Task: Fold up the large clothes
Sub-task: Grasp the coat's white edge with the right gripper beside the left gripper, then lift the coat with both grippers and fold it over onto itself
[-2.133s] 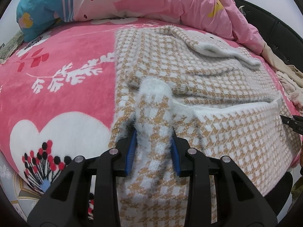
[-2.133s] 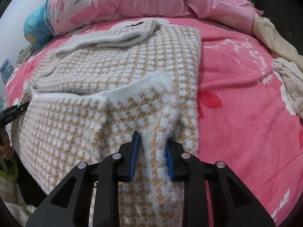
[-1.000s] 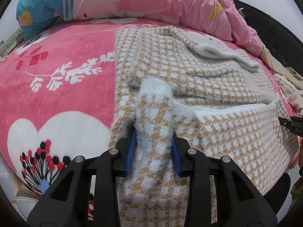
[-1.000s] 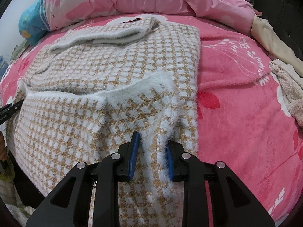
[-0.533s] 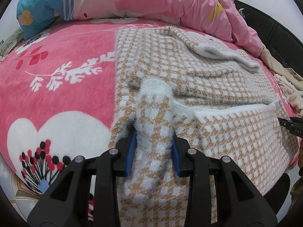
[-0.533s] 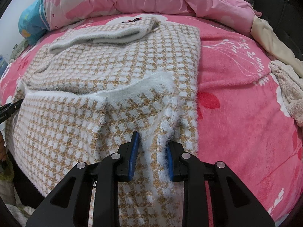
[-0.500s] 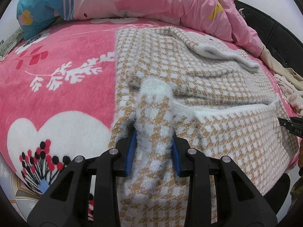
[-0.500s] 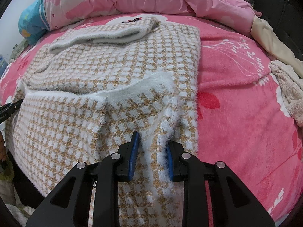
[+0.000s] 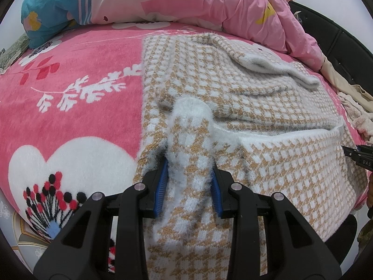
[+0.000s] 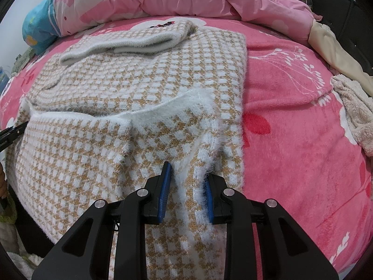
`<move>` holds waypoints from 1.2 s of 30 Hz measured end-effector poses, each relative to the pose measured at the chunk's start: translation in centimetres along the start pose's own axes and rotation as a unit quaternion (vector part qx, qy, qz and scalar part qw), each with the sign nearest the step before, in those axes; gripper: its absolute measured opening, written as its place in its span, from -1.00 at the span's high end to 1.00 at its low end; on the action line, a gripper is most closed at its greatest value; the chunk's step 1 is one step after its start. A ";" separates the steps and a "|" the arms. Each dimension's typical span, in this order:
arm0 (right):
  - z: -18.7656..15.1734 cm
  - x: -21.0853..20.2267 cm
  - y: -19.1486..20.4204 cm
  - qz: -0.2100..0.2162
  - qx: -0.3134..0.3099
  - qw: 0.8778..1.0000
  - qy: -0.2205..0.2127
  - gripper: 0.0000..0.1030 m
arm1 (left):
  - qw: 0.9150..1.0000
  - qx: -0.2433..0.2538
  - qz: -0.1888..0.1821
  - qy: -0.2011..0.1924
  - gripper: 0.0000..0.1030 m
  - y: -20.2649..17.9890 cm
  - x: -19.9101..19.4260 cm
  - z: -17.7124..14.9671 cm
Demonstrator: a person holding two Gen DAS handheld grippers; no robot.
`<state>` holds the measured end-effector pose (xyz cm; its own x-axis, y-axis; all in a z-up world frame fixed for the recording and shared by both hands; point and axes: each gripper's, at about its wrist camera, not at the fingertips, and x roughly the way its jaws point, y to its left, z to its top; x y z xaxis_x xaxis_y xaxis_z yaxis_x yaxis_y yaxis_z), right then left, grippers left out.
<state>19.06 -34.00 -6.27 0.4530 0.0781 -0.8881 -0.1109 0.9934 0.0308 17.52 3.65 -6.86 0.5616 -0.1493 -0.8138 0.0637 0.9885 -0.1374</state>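
Left gripper point(image 9: 189, 182) and right gripper point(image 10: 186, 183) each have jaws clamped on the checked sweater's point(image 10: 144, 88) hem, folded over on the bed point(image 10: 291, 121).

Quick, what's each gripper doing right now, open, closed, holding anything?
Left gripper: closed on a bunched fold of the checked sweater.
Right gripper: closed on the sweater's other near corner.
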 end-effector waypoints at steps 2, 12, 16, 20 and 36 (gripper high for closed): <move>0.1 0.0 -0.1 -0.001 -0.003 1.000 -0.001 0.51 | 1.000 0.000 0.001 -0.001 0.36 -0.1 0.0 0.0; -0.8 -2.5 0.4 -0.033 -0.013 0.998 -0.047 0.83 | 0.999 0.013 0.015 -0.027 0.76 -1.5 -1.2 -0.3; -1.7 -4.9 -0.1 -0.035 -0.002 0.996 -0.078 0.84 | 0.998 0.019 0.017 -0.060 0.85 -2.0 -3.2 -0.9; -3.0 -7.7 0.7 -0.046 -0.003 0.992 -0.116 0.85 | 0.994 0.033 0.024 -0.102 0.86 -2.8 -6.3 -2.0; -6.1 -15.9 1.5 -0.039 0.020 0.970 -0.240 0.85 | 0.974 0.046 0.034 -0.221 0.87 -4.1 -17.0 -4.1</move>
<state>6.34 -34.28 5.07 0.8196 0.0228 -0.5725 -0.0290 0.9996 -0.0016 4.28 2.06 5.25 0.8661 -0.0790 -0.4935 0.0773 0.9967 -0.0238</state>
